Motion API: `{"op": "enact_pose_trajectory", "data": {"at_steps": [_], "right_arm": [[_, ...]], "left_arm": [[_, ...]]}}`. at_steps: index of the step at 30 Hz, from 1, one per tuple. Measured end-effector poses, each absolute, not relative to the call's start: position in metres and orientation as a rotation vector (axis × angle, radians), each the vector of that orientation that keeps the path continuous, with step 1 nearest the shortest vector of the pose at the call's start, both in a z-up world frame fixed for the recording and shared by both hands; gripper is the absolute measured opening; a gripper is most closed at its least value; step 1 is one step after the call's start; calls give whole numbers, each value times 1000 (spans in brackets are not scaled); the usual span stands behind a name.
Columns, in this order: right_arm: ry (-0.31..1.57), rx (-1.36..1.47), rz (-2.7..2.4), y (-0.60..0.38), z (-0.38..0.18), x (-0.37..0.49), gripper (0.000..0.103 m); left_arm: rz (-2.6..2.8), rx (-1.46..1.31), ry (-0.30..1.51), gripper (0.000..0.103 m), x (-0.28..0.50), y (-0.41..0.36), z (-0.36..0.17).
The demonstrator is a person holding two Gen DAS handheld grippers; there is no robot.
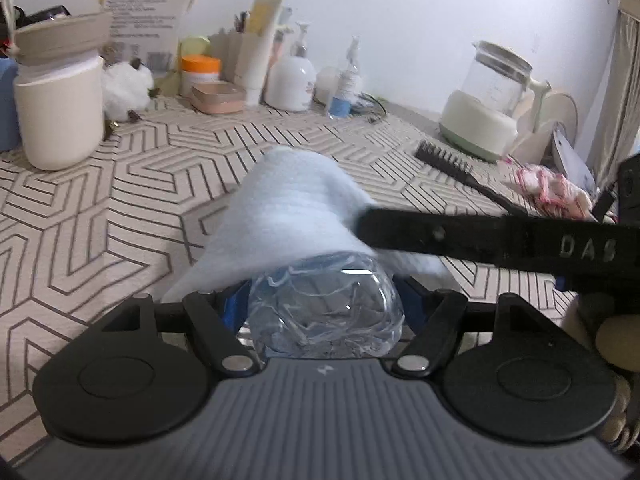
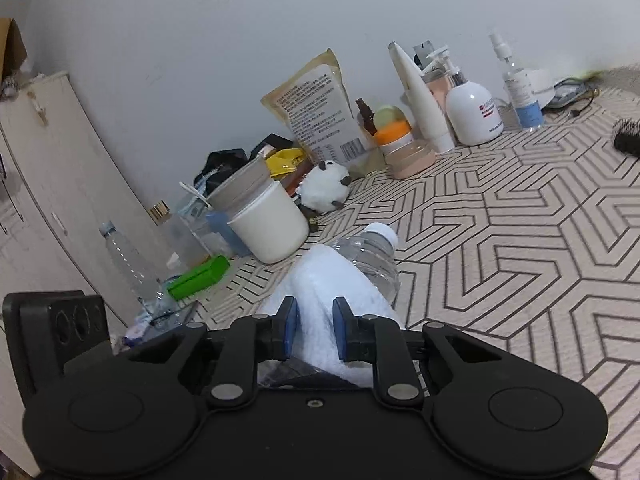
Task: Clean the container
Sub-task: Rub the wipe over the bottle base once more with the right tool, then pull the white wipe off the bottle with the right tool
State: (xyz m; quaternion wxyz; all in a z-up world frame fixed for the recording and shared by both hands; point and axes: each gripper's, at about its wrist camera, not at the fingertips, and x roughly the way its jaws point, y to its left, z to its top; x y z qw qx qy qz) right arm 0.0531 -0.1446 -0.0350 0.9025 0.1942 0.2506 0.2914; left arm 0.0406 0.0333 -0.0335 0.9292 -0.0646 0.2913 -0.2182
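A clear plastic bottle (image 1: pixel 324 312) lies lengthwise between the blue pads of my left gripper (image 1: pixel 324 300), which is shut on its lower end. A white cloth (image 1: pixel 292 208) is draped over the bottle's upper half. In the right wrist view the cloth (image 2: pixel 332 280) is bunched between the blue pads of my right gripper (image 2: pixel 314 328), which is shut on it. Beyond the cloth, the bottle's shoulder (image 2: pixel 372 256) and white cap (image 2: pixel 383 233) stick out. One black finger (image 1: pixel 460 236) of the right gripper reaches in from the right onto the cloth.
The table wears a cover with a geometric line pattern (image 1: pixel 120 208). A white cup with a grey lid (image 1: pixel 60 112) stands at the left. A glass kettle (image 1: pixel 484 108) and a black comb (image 1: pixel 452 168) sit at the right. Toiletry bottles (image 1: pixel 288 80) line the wall. A second empty bottle (image 2: pixel 128 264) stands near the table edge.
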Motion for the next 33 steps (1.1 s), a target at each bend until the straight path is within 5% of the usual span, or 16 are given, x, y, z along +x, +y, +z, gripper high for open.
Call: {"op": "enact_pose_trajectory", "data": {"at_steps": [15, 17, 20, 33], "right_arm": [[466, 236, 325, -175, -30, 34, 17], [467, 211, 297, -178, -31, 32, 25], [469, 207, 273, -188, -32, 30, 53], [513, 159, 445, -202, -26, 30, 68]], "left_arm": [[-409, -149, 583, 74, 41, 37, -33], [-410, -159, 584, 74, 41, 39, -34], [-410, -168, 582, 74, 41, 40, -34], [-408, -156, 599, 75, 42, 36, -36]]}}
